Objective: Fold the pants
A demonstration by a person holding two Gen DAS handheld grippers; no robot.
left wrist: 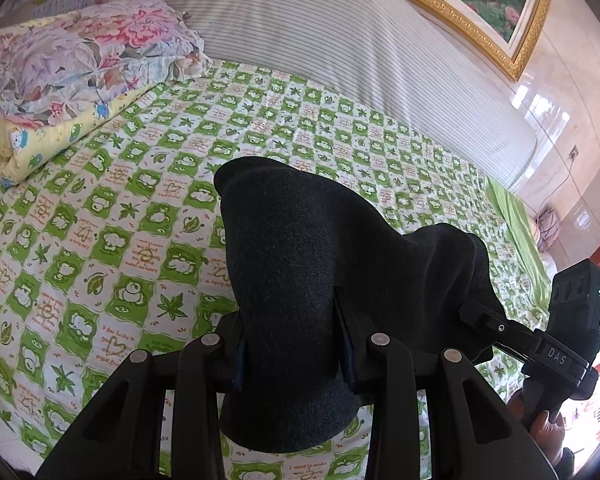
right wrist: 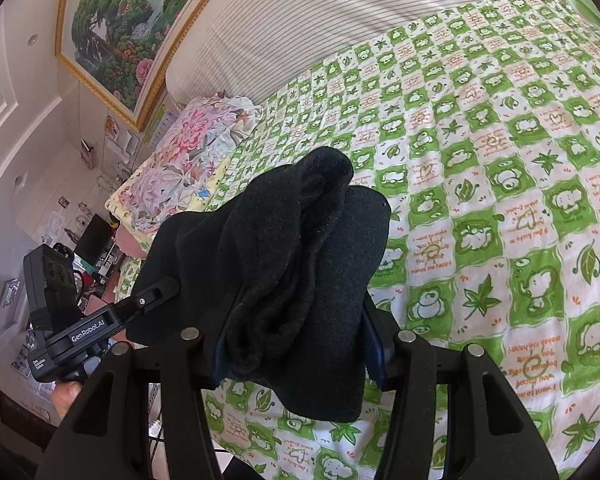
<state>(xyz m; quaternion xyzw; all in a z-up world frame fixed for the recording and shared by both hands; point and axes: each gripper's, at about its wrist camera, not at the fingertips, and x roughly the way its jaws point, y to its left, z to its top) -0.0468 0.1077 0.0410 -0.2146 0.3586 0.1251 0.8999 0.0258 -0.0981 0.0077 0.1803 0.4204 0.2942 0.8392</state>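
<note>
Both grippers, left (left wrist: 294, 344) and right (right wrist: 296, 344), clamped on bunched black pants (left wrist: 300, 264), held above bed sheet (left wrist: 120, 220). No flat fold visible yet; laying out and folding remain.

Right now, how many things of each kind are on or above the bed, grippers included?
Black pants: 1
Grippers: 2, left gripper and right gripper
Folded quilts: 2, floral quilt on yellow cartoon quilt
Green checked bedsheet: 1
Total: 6
</note>
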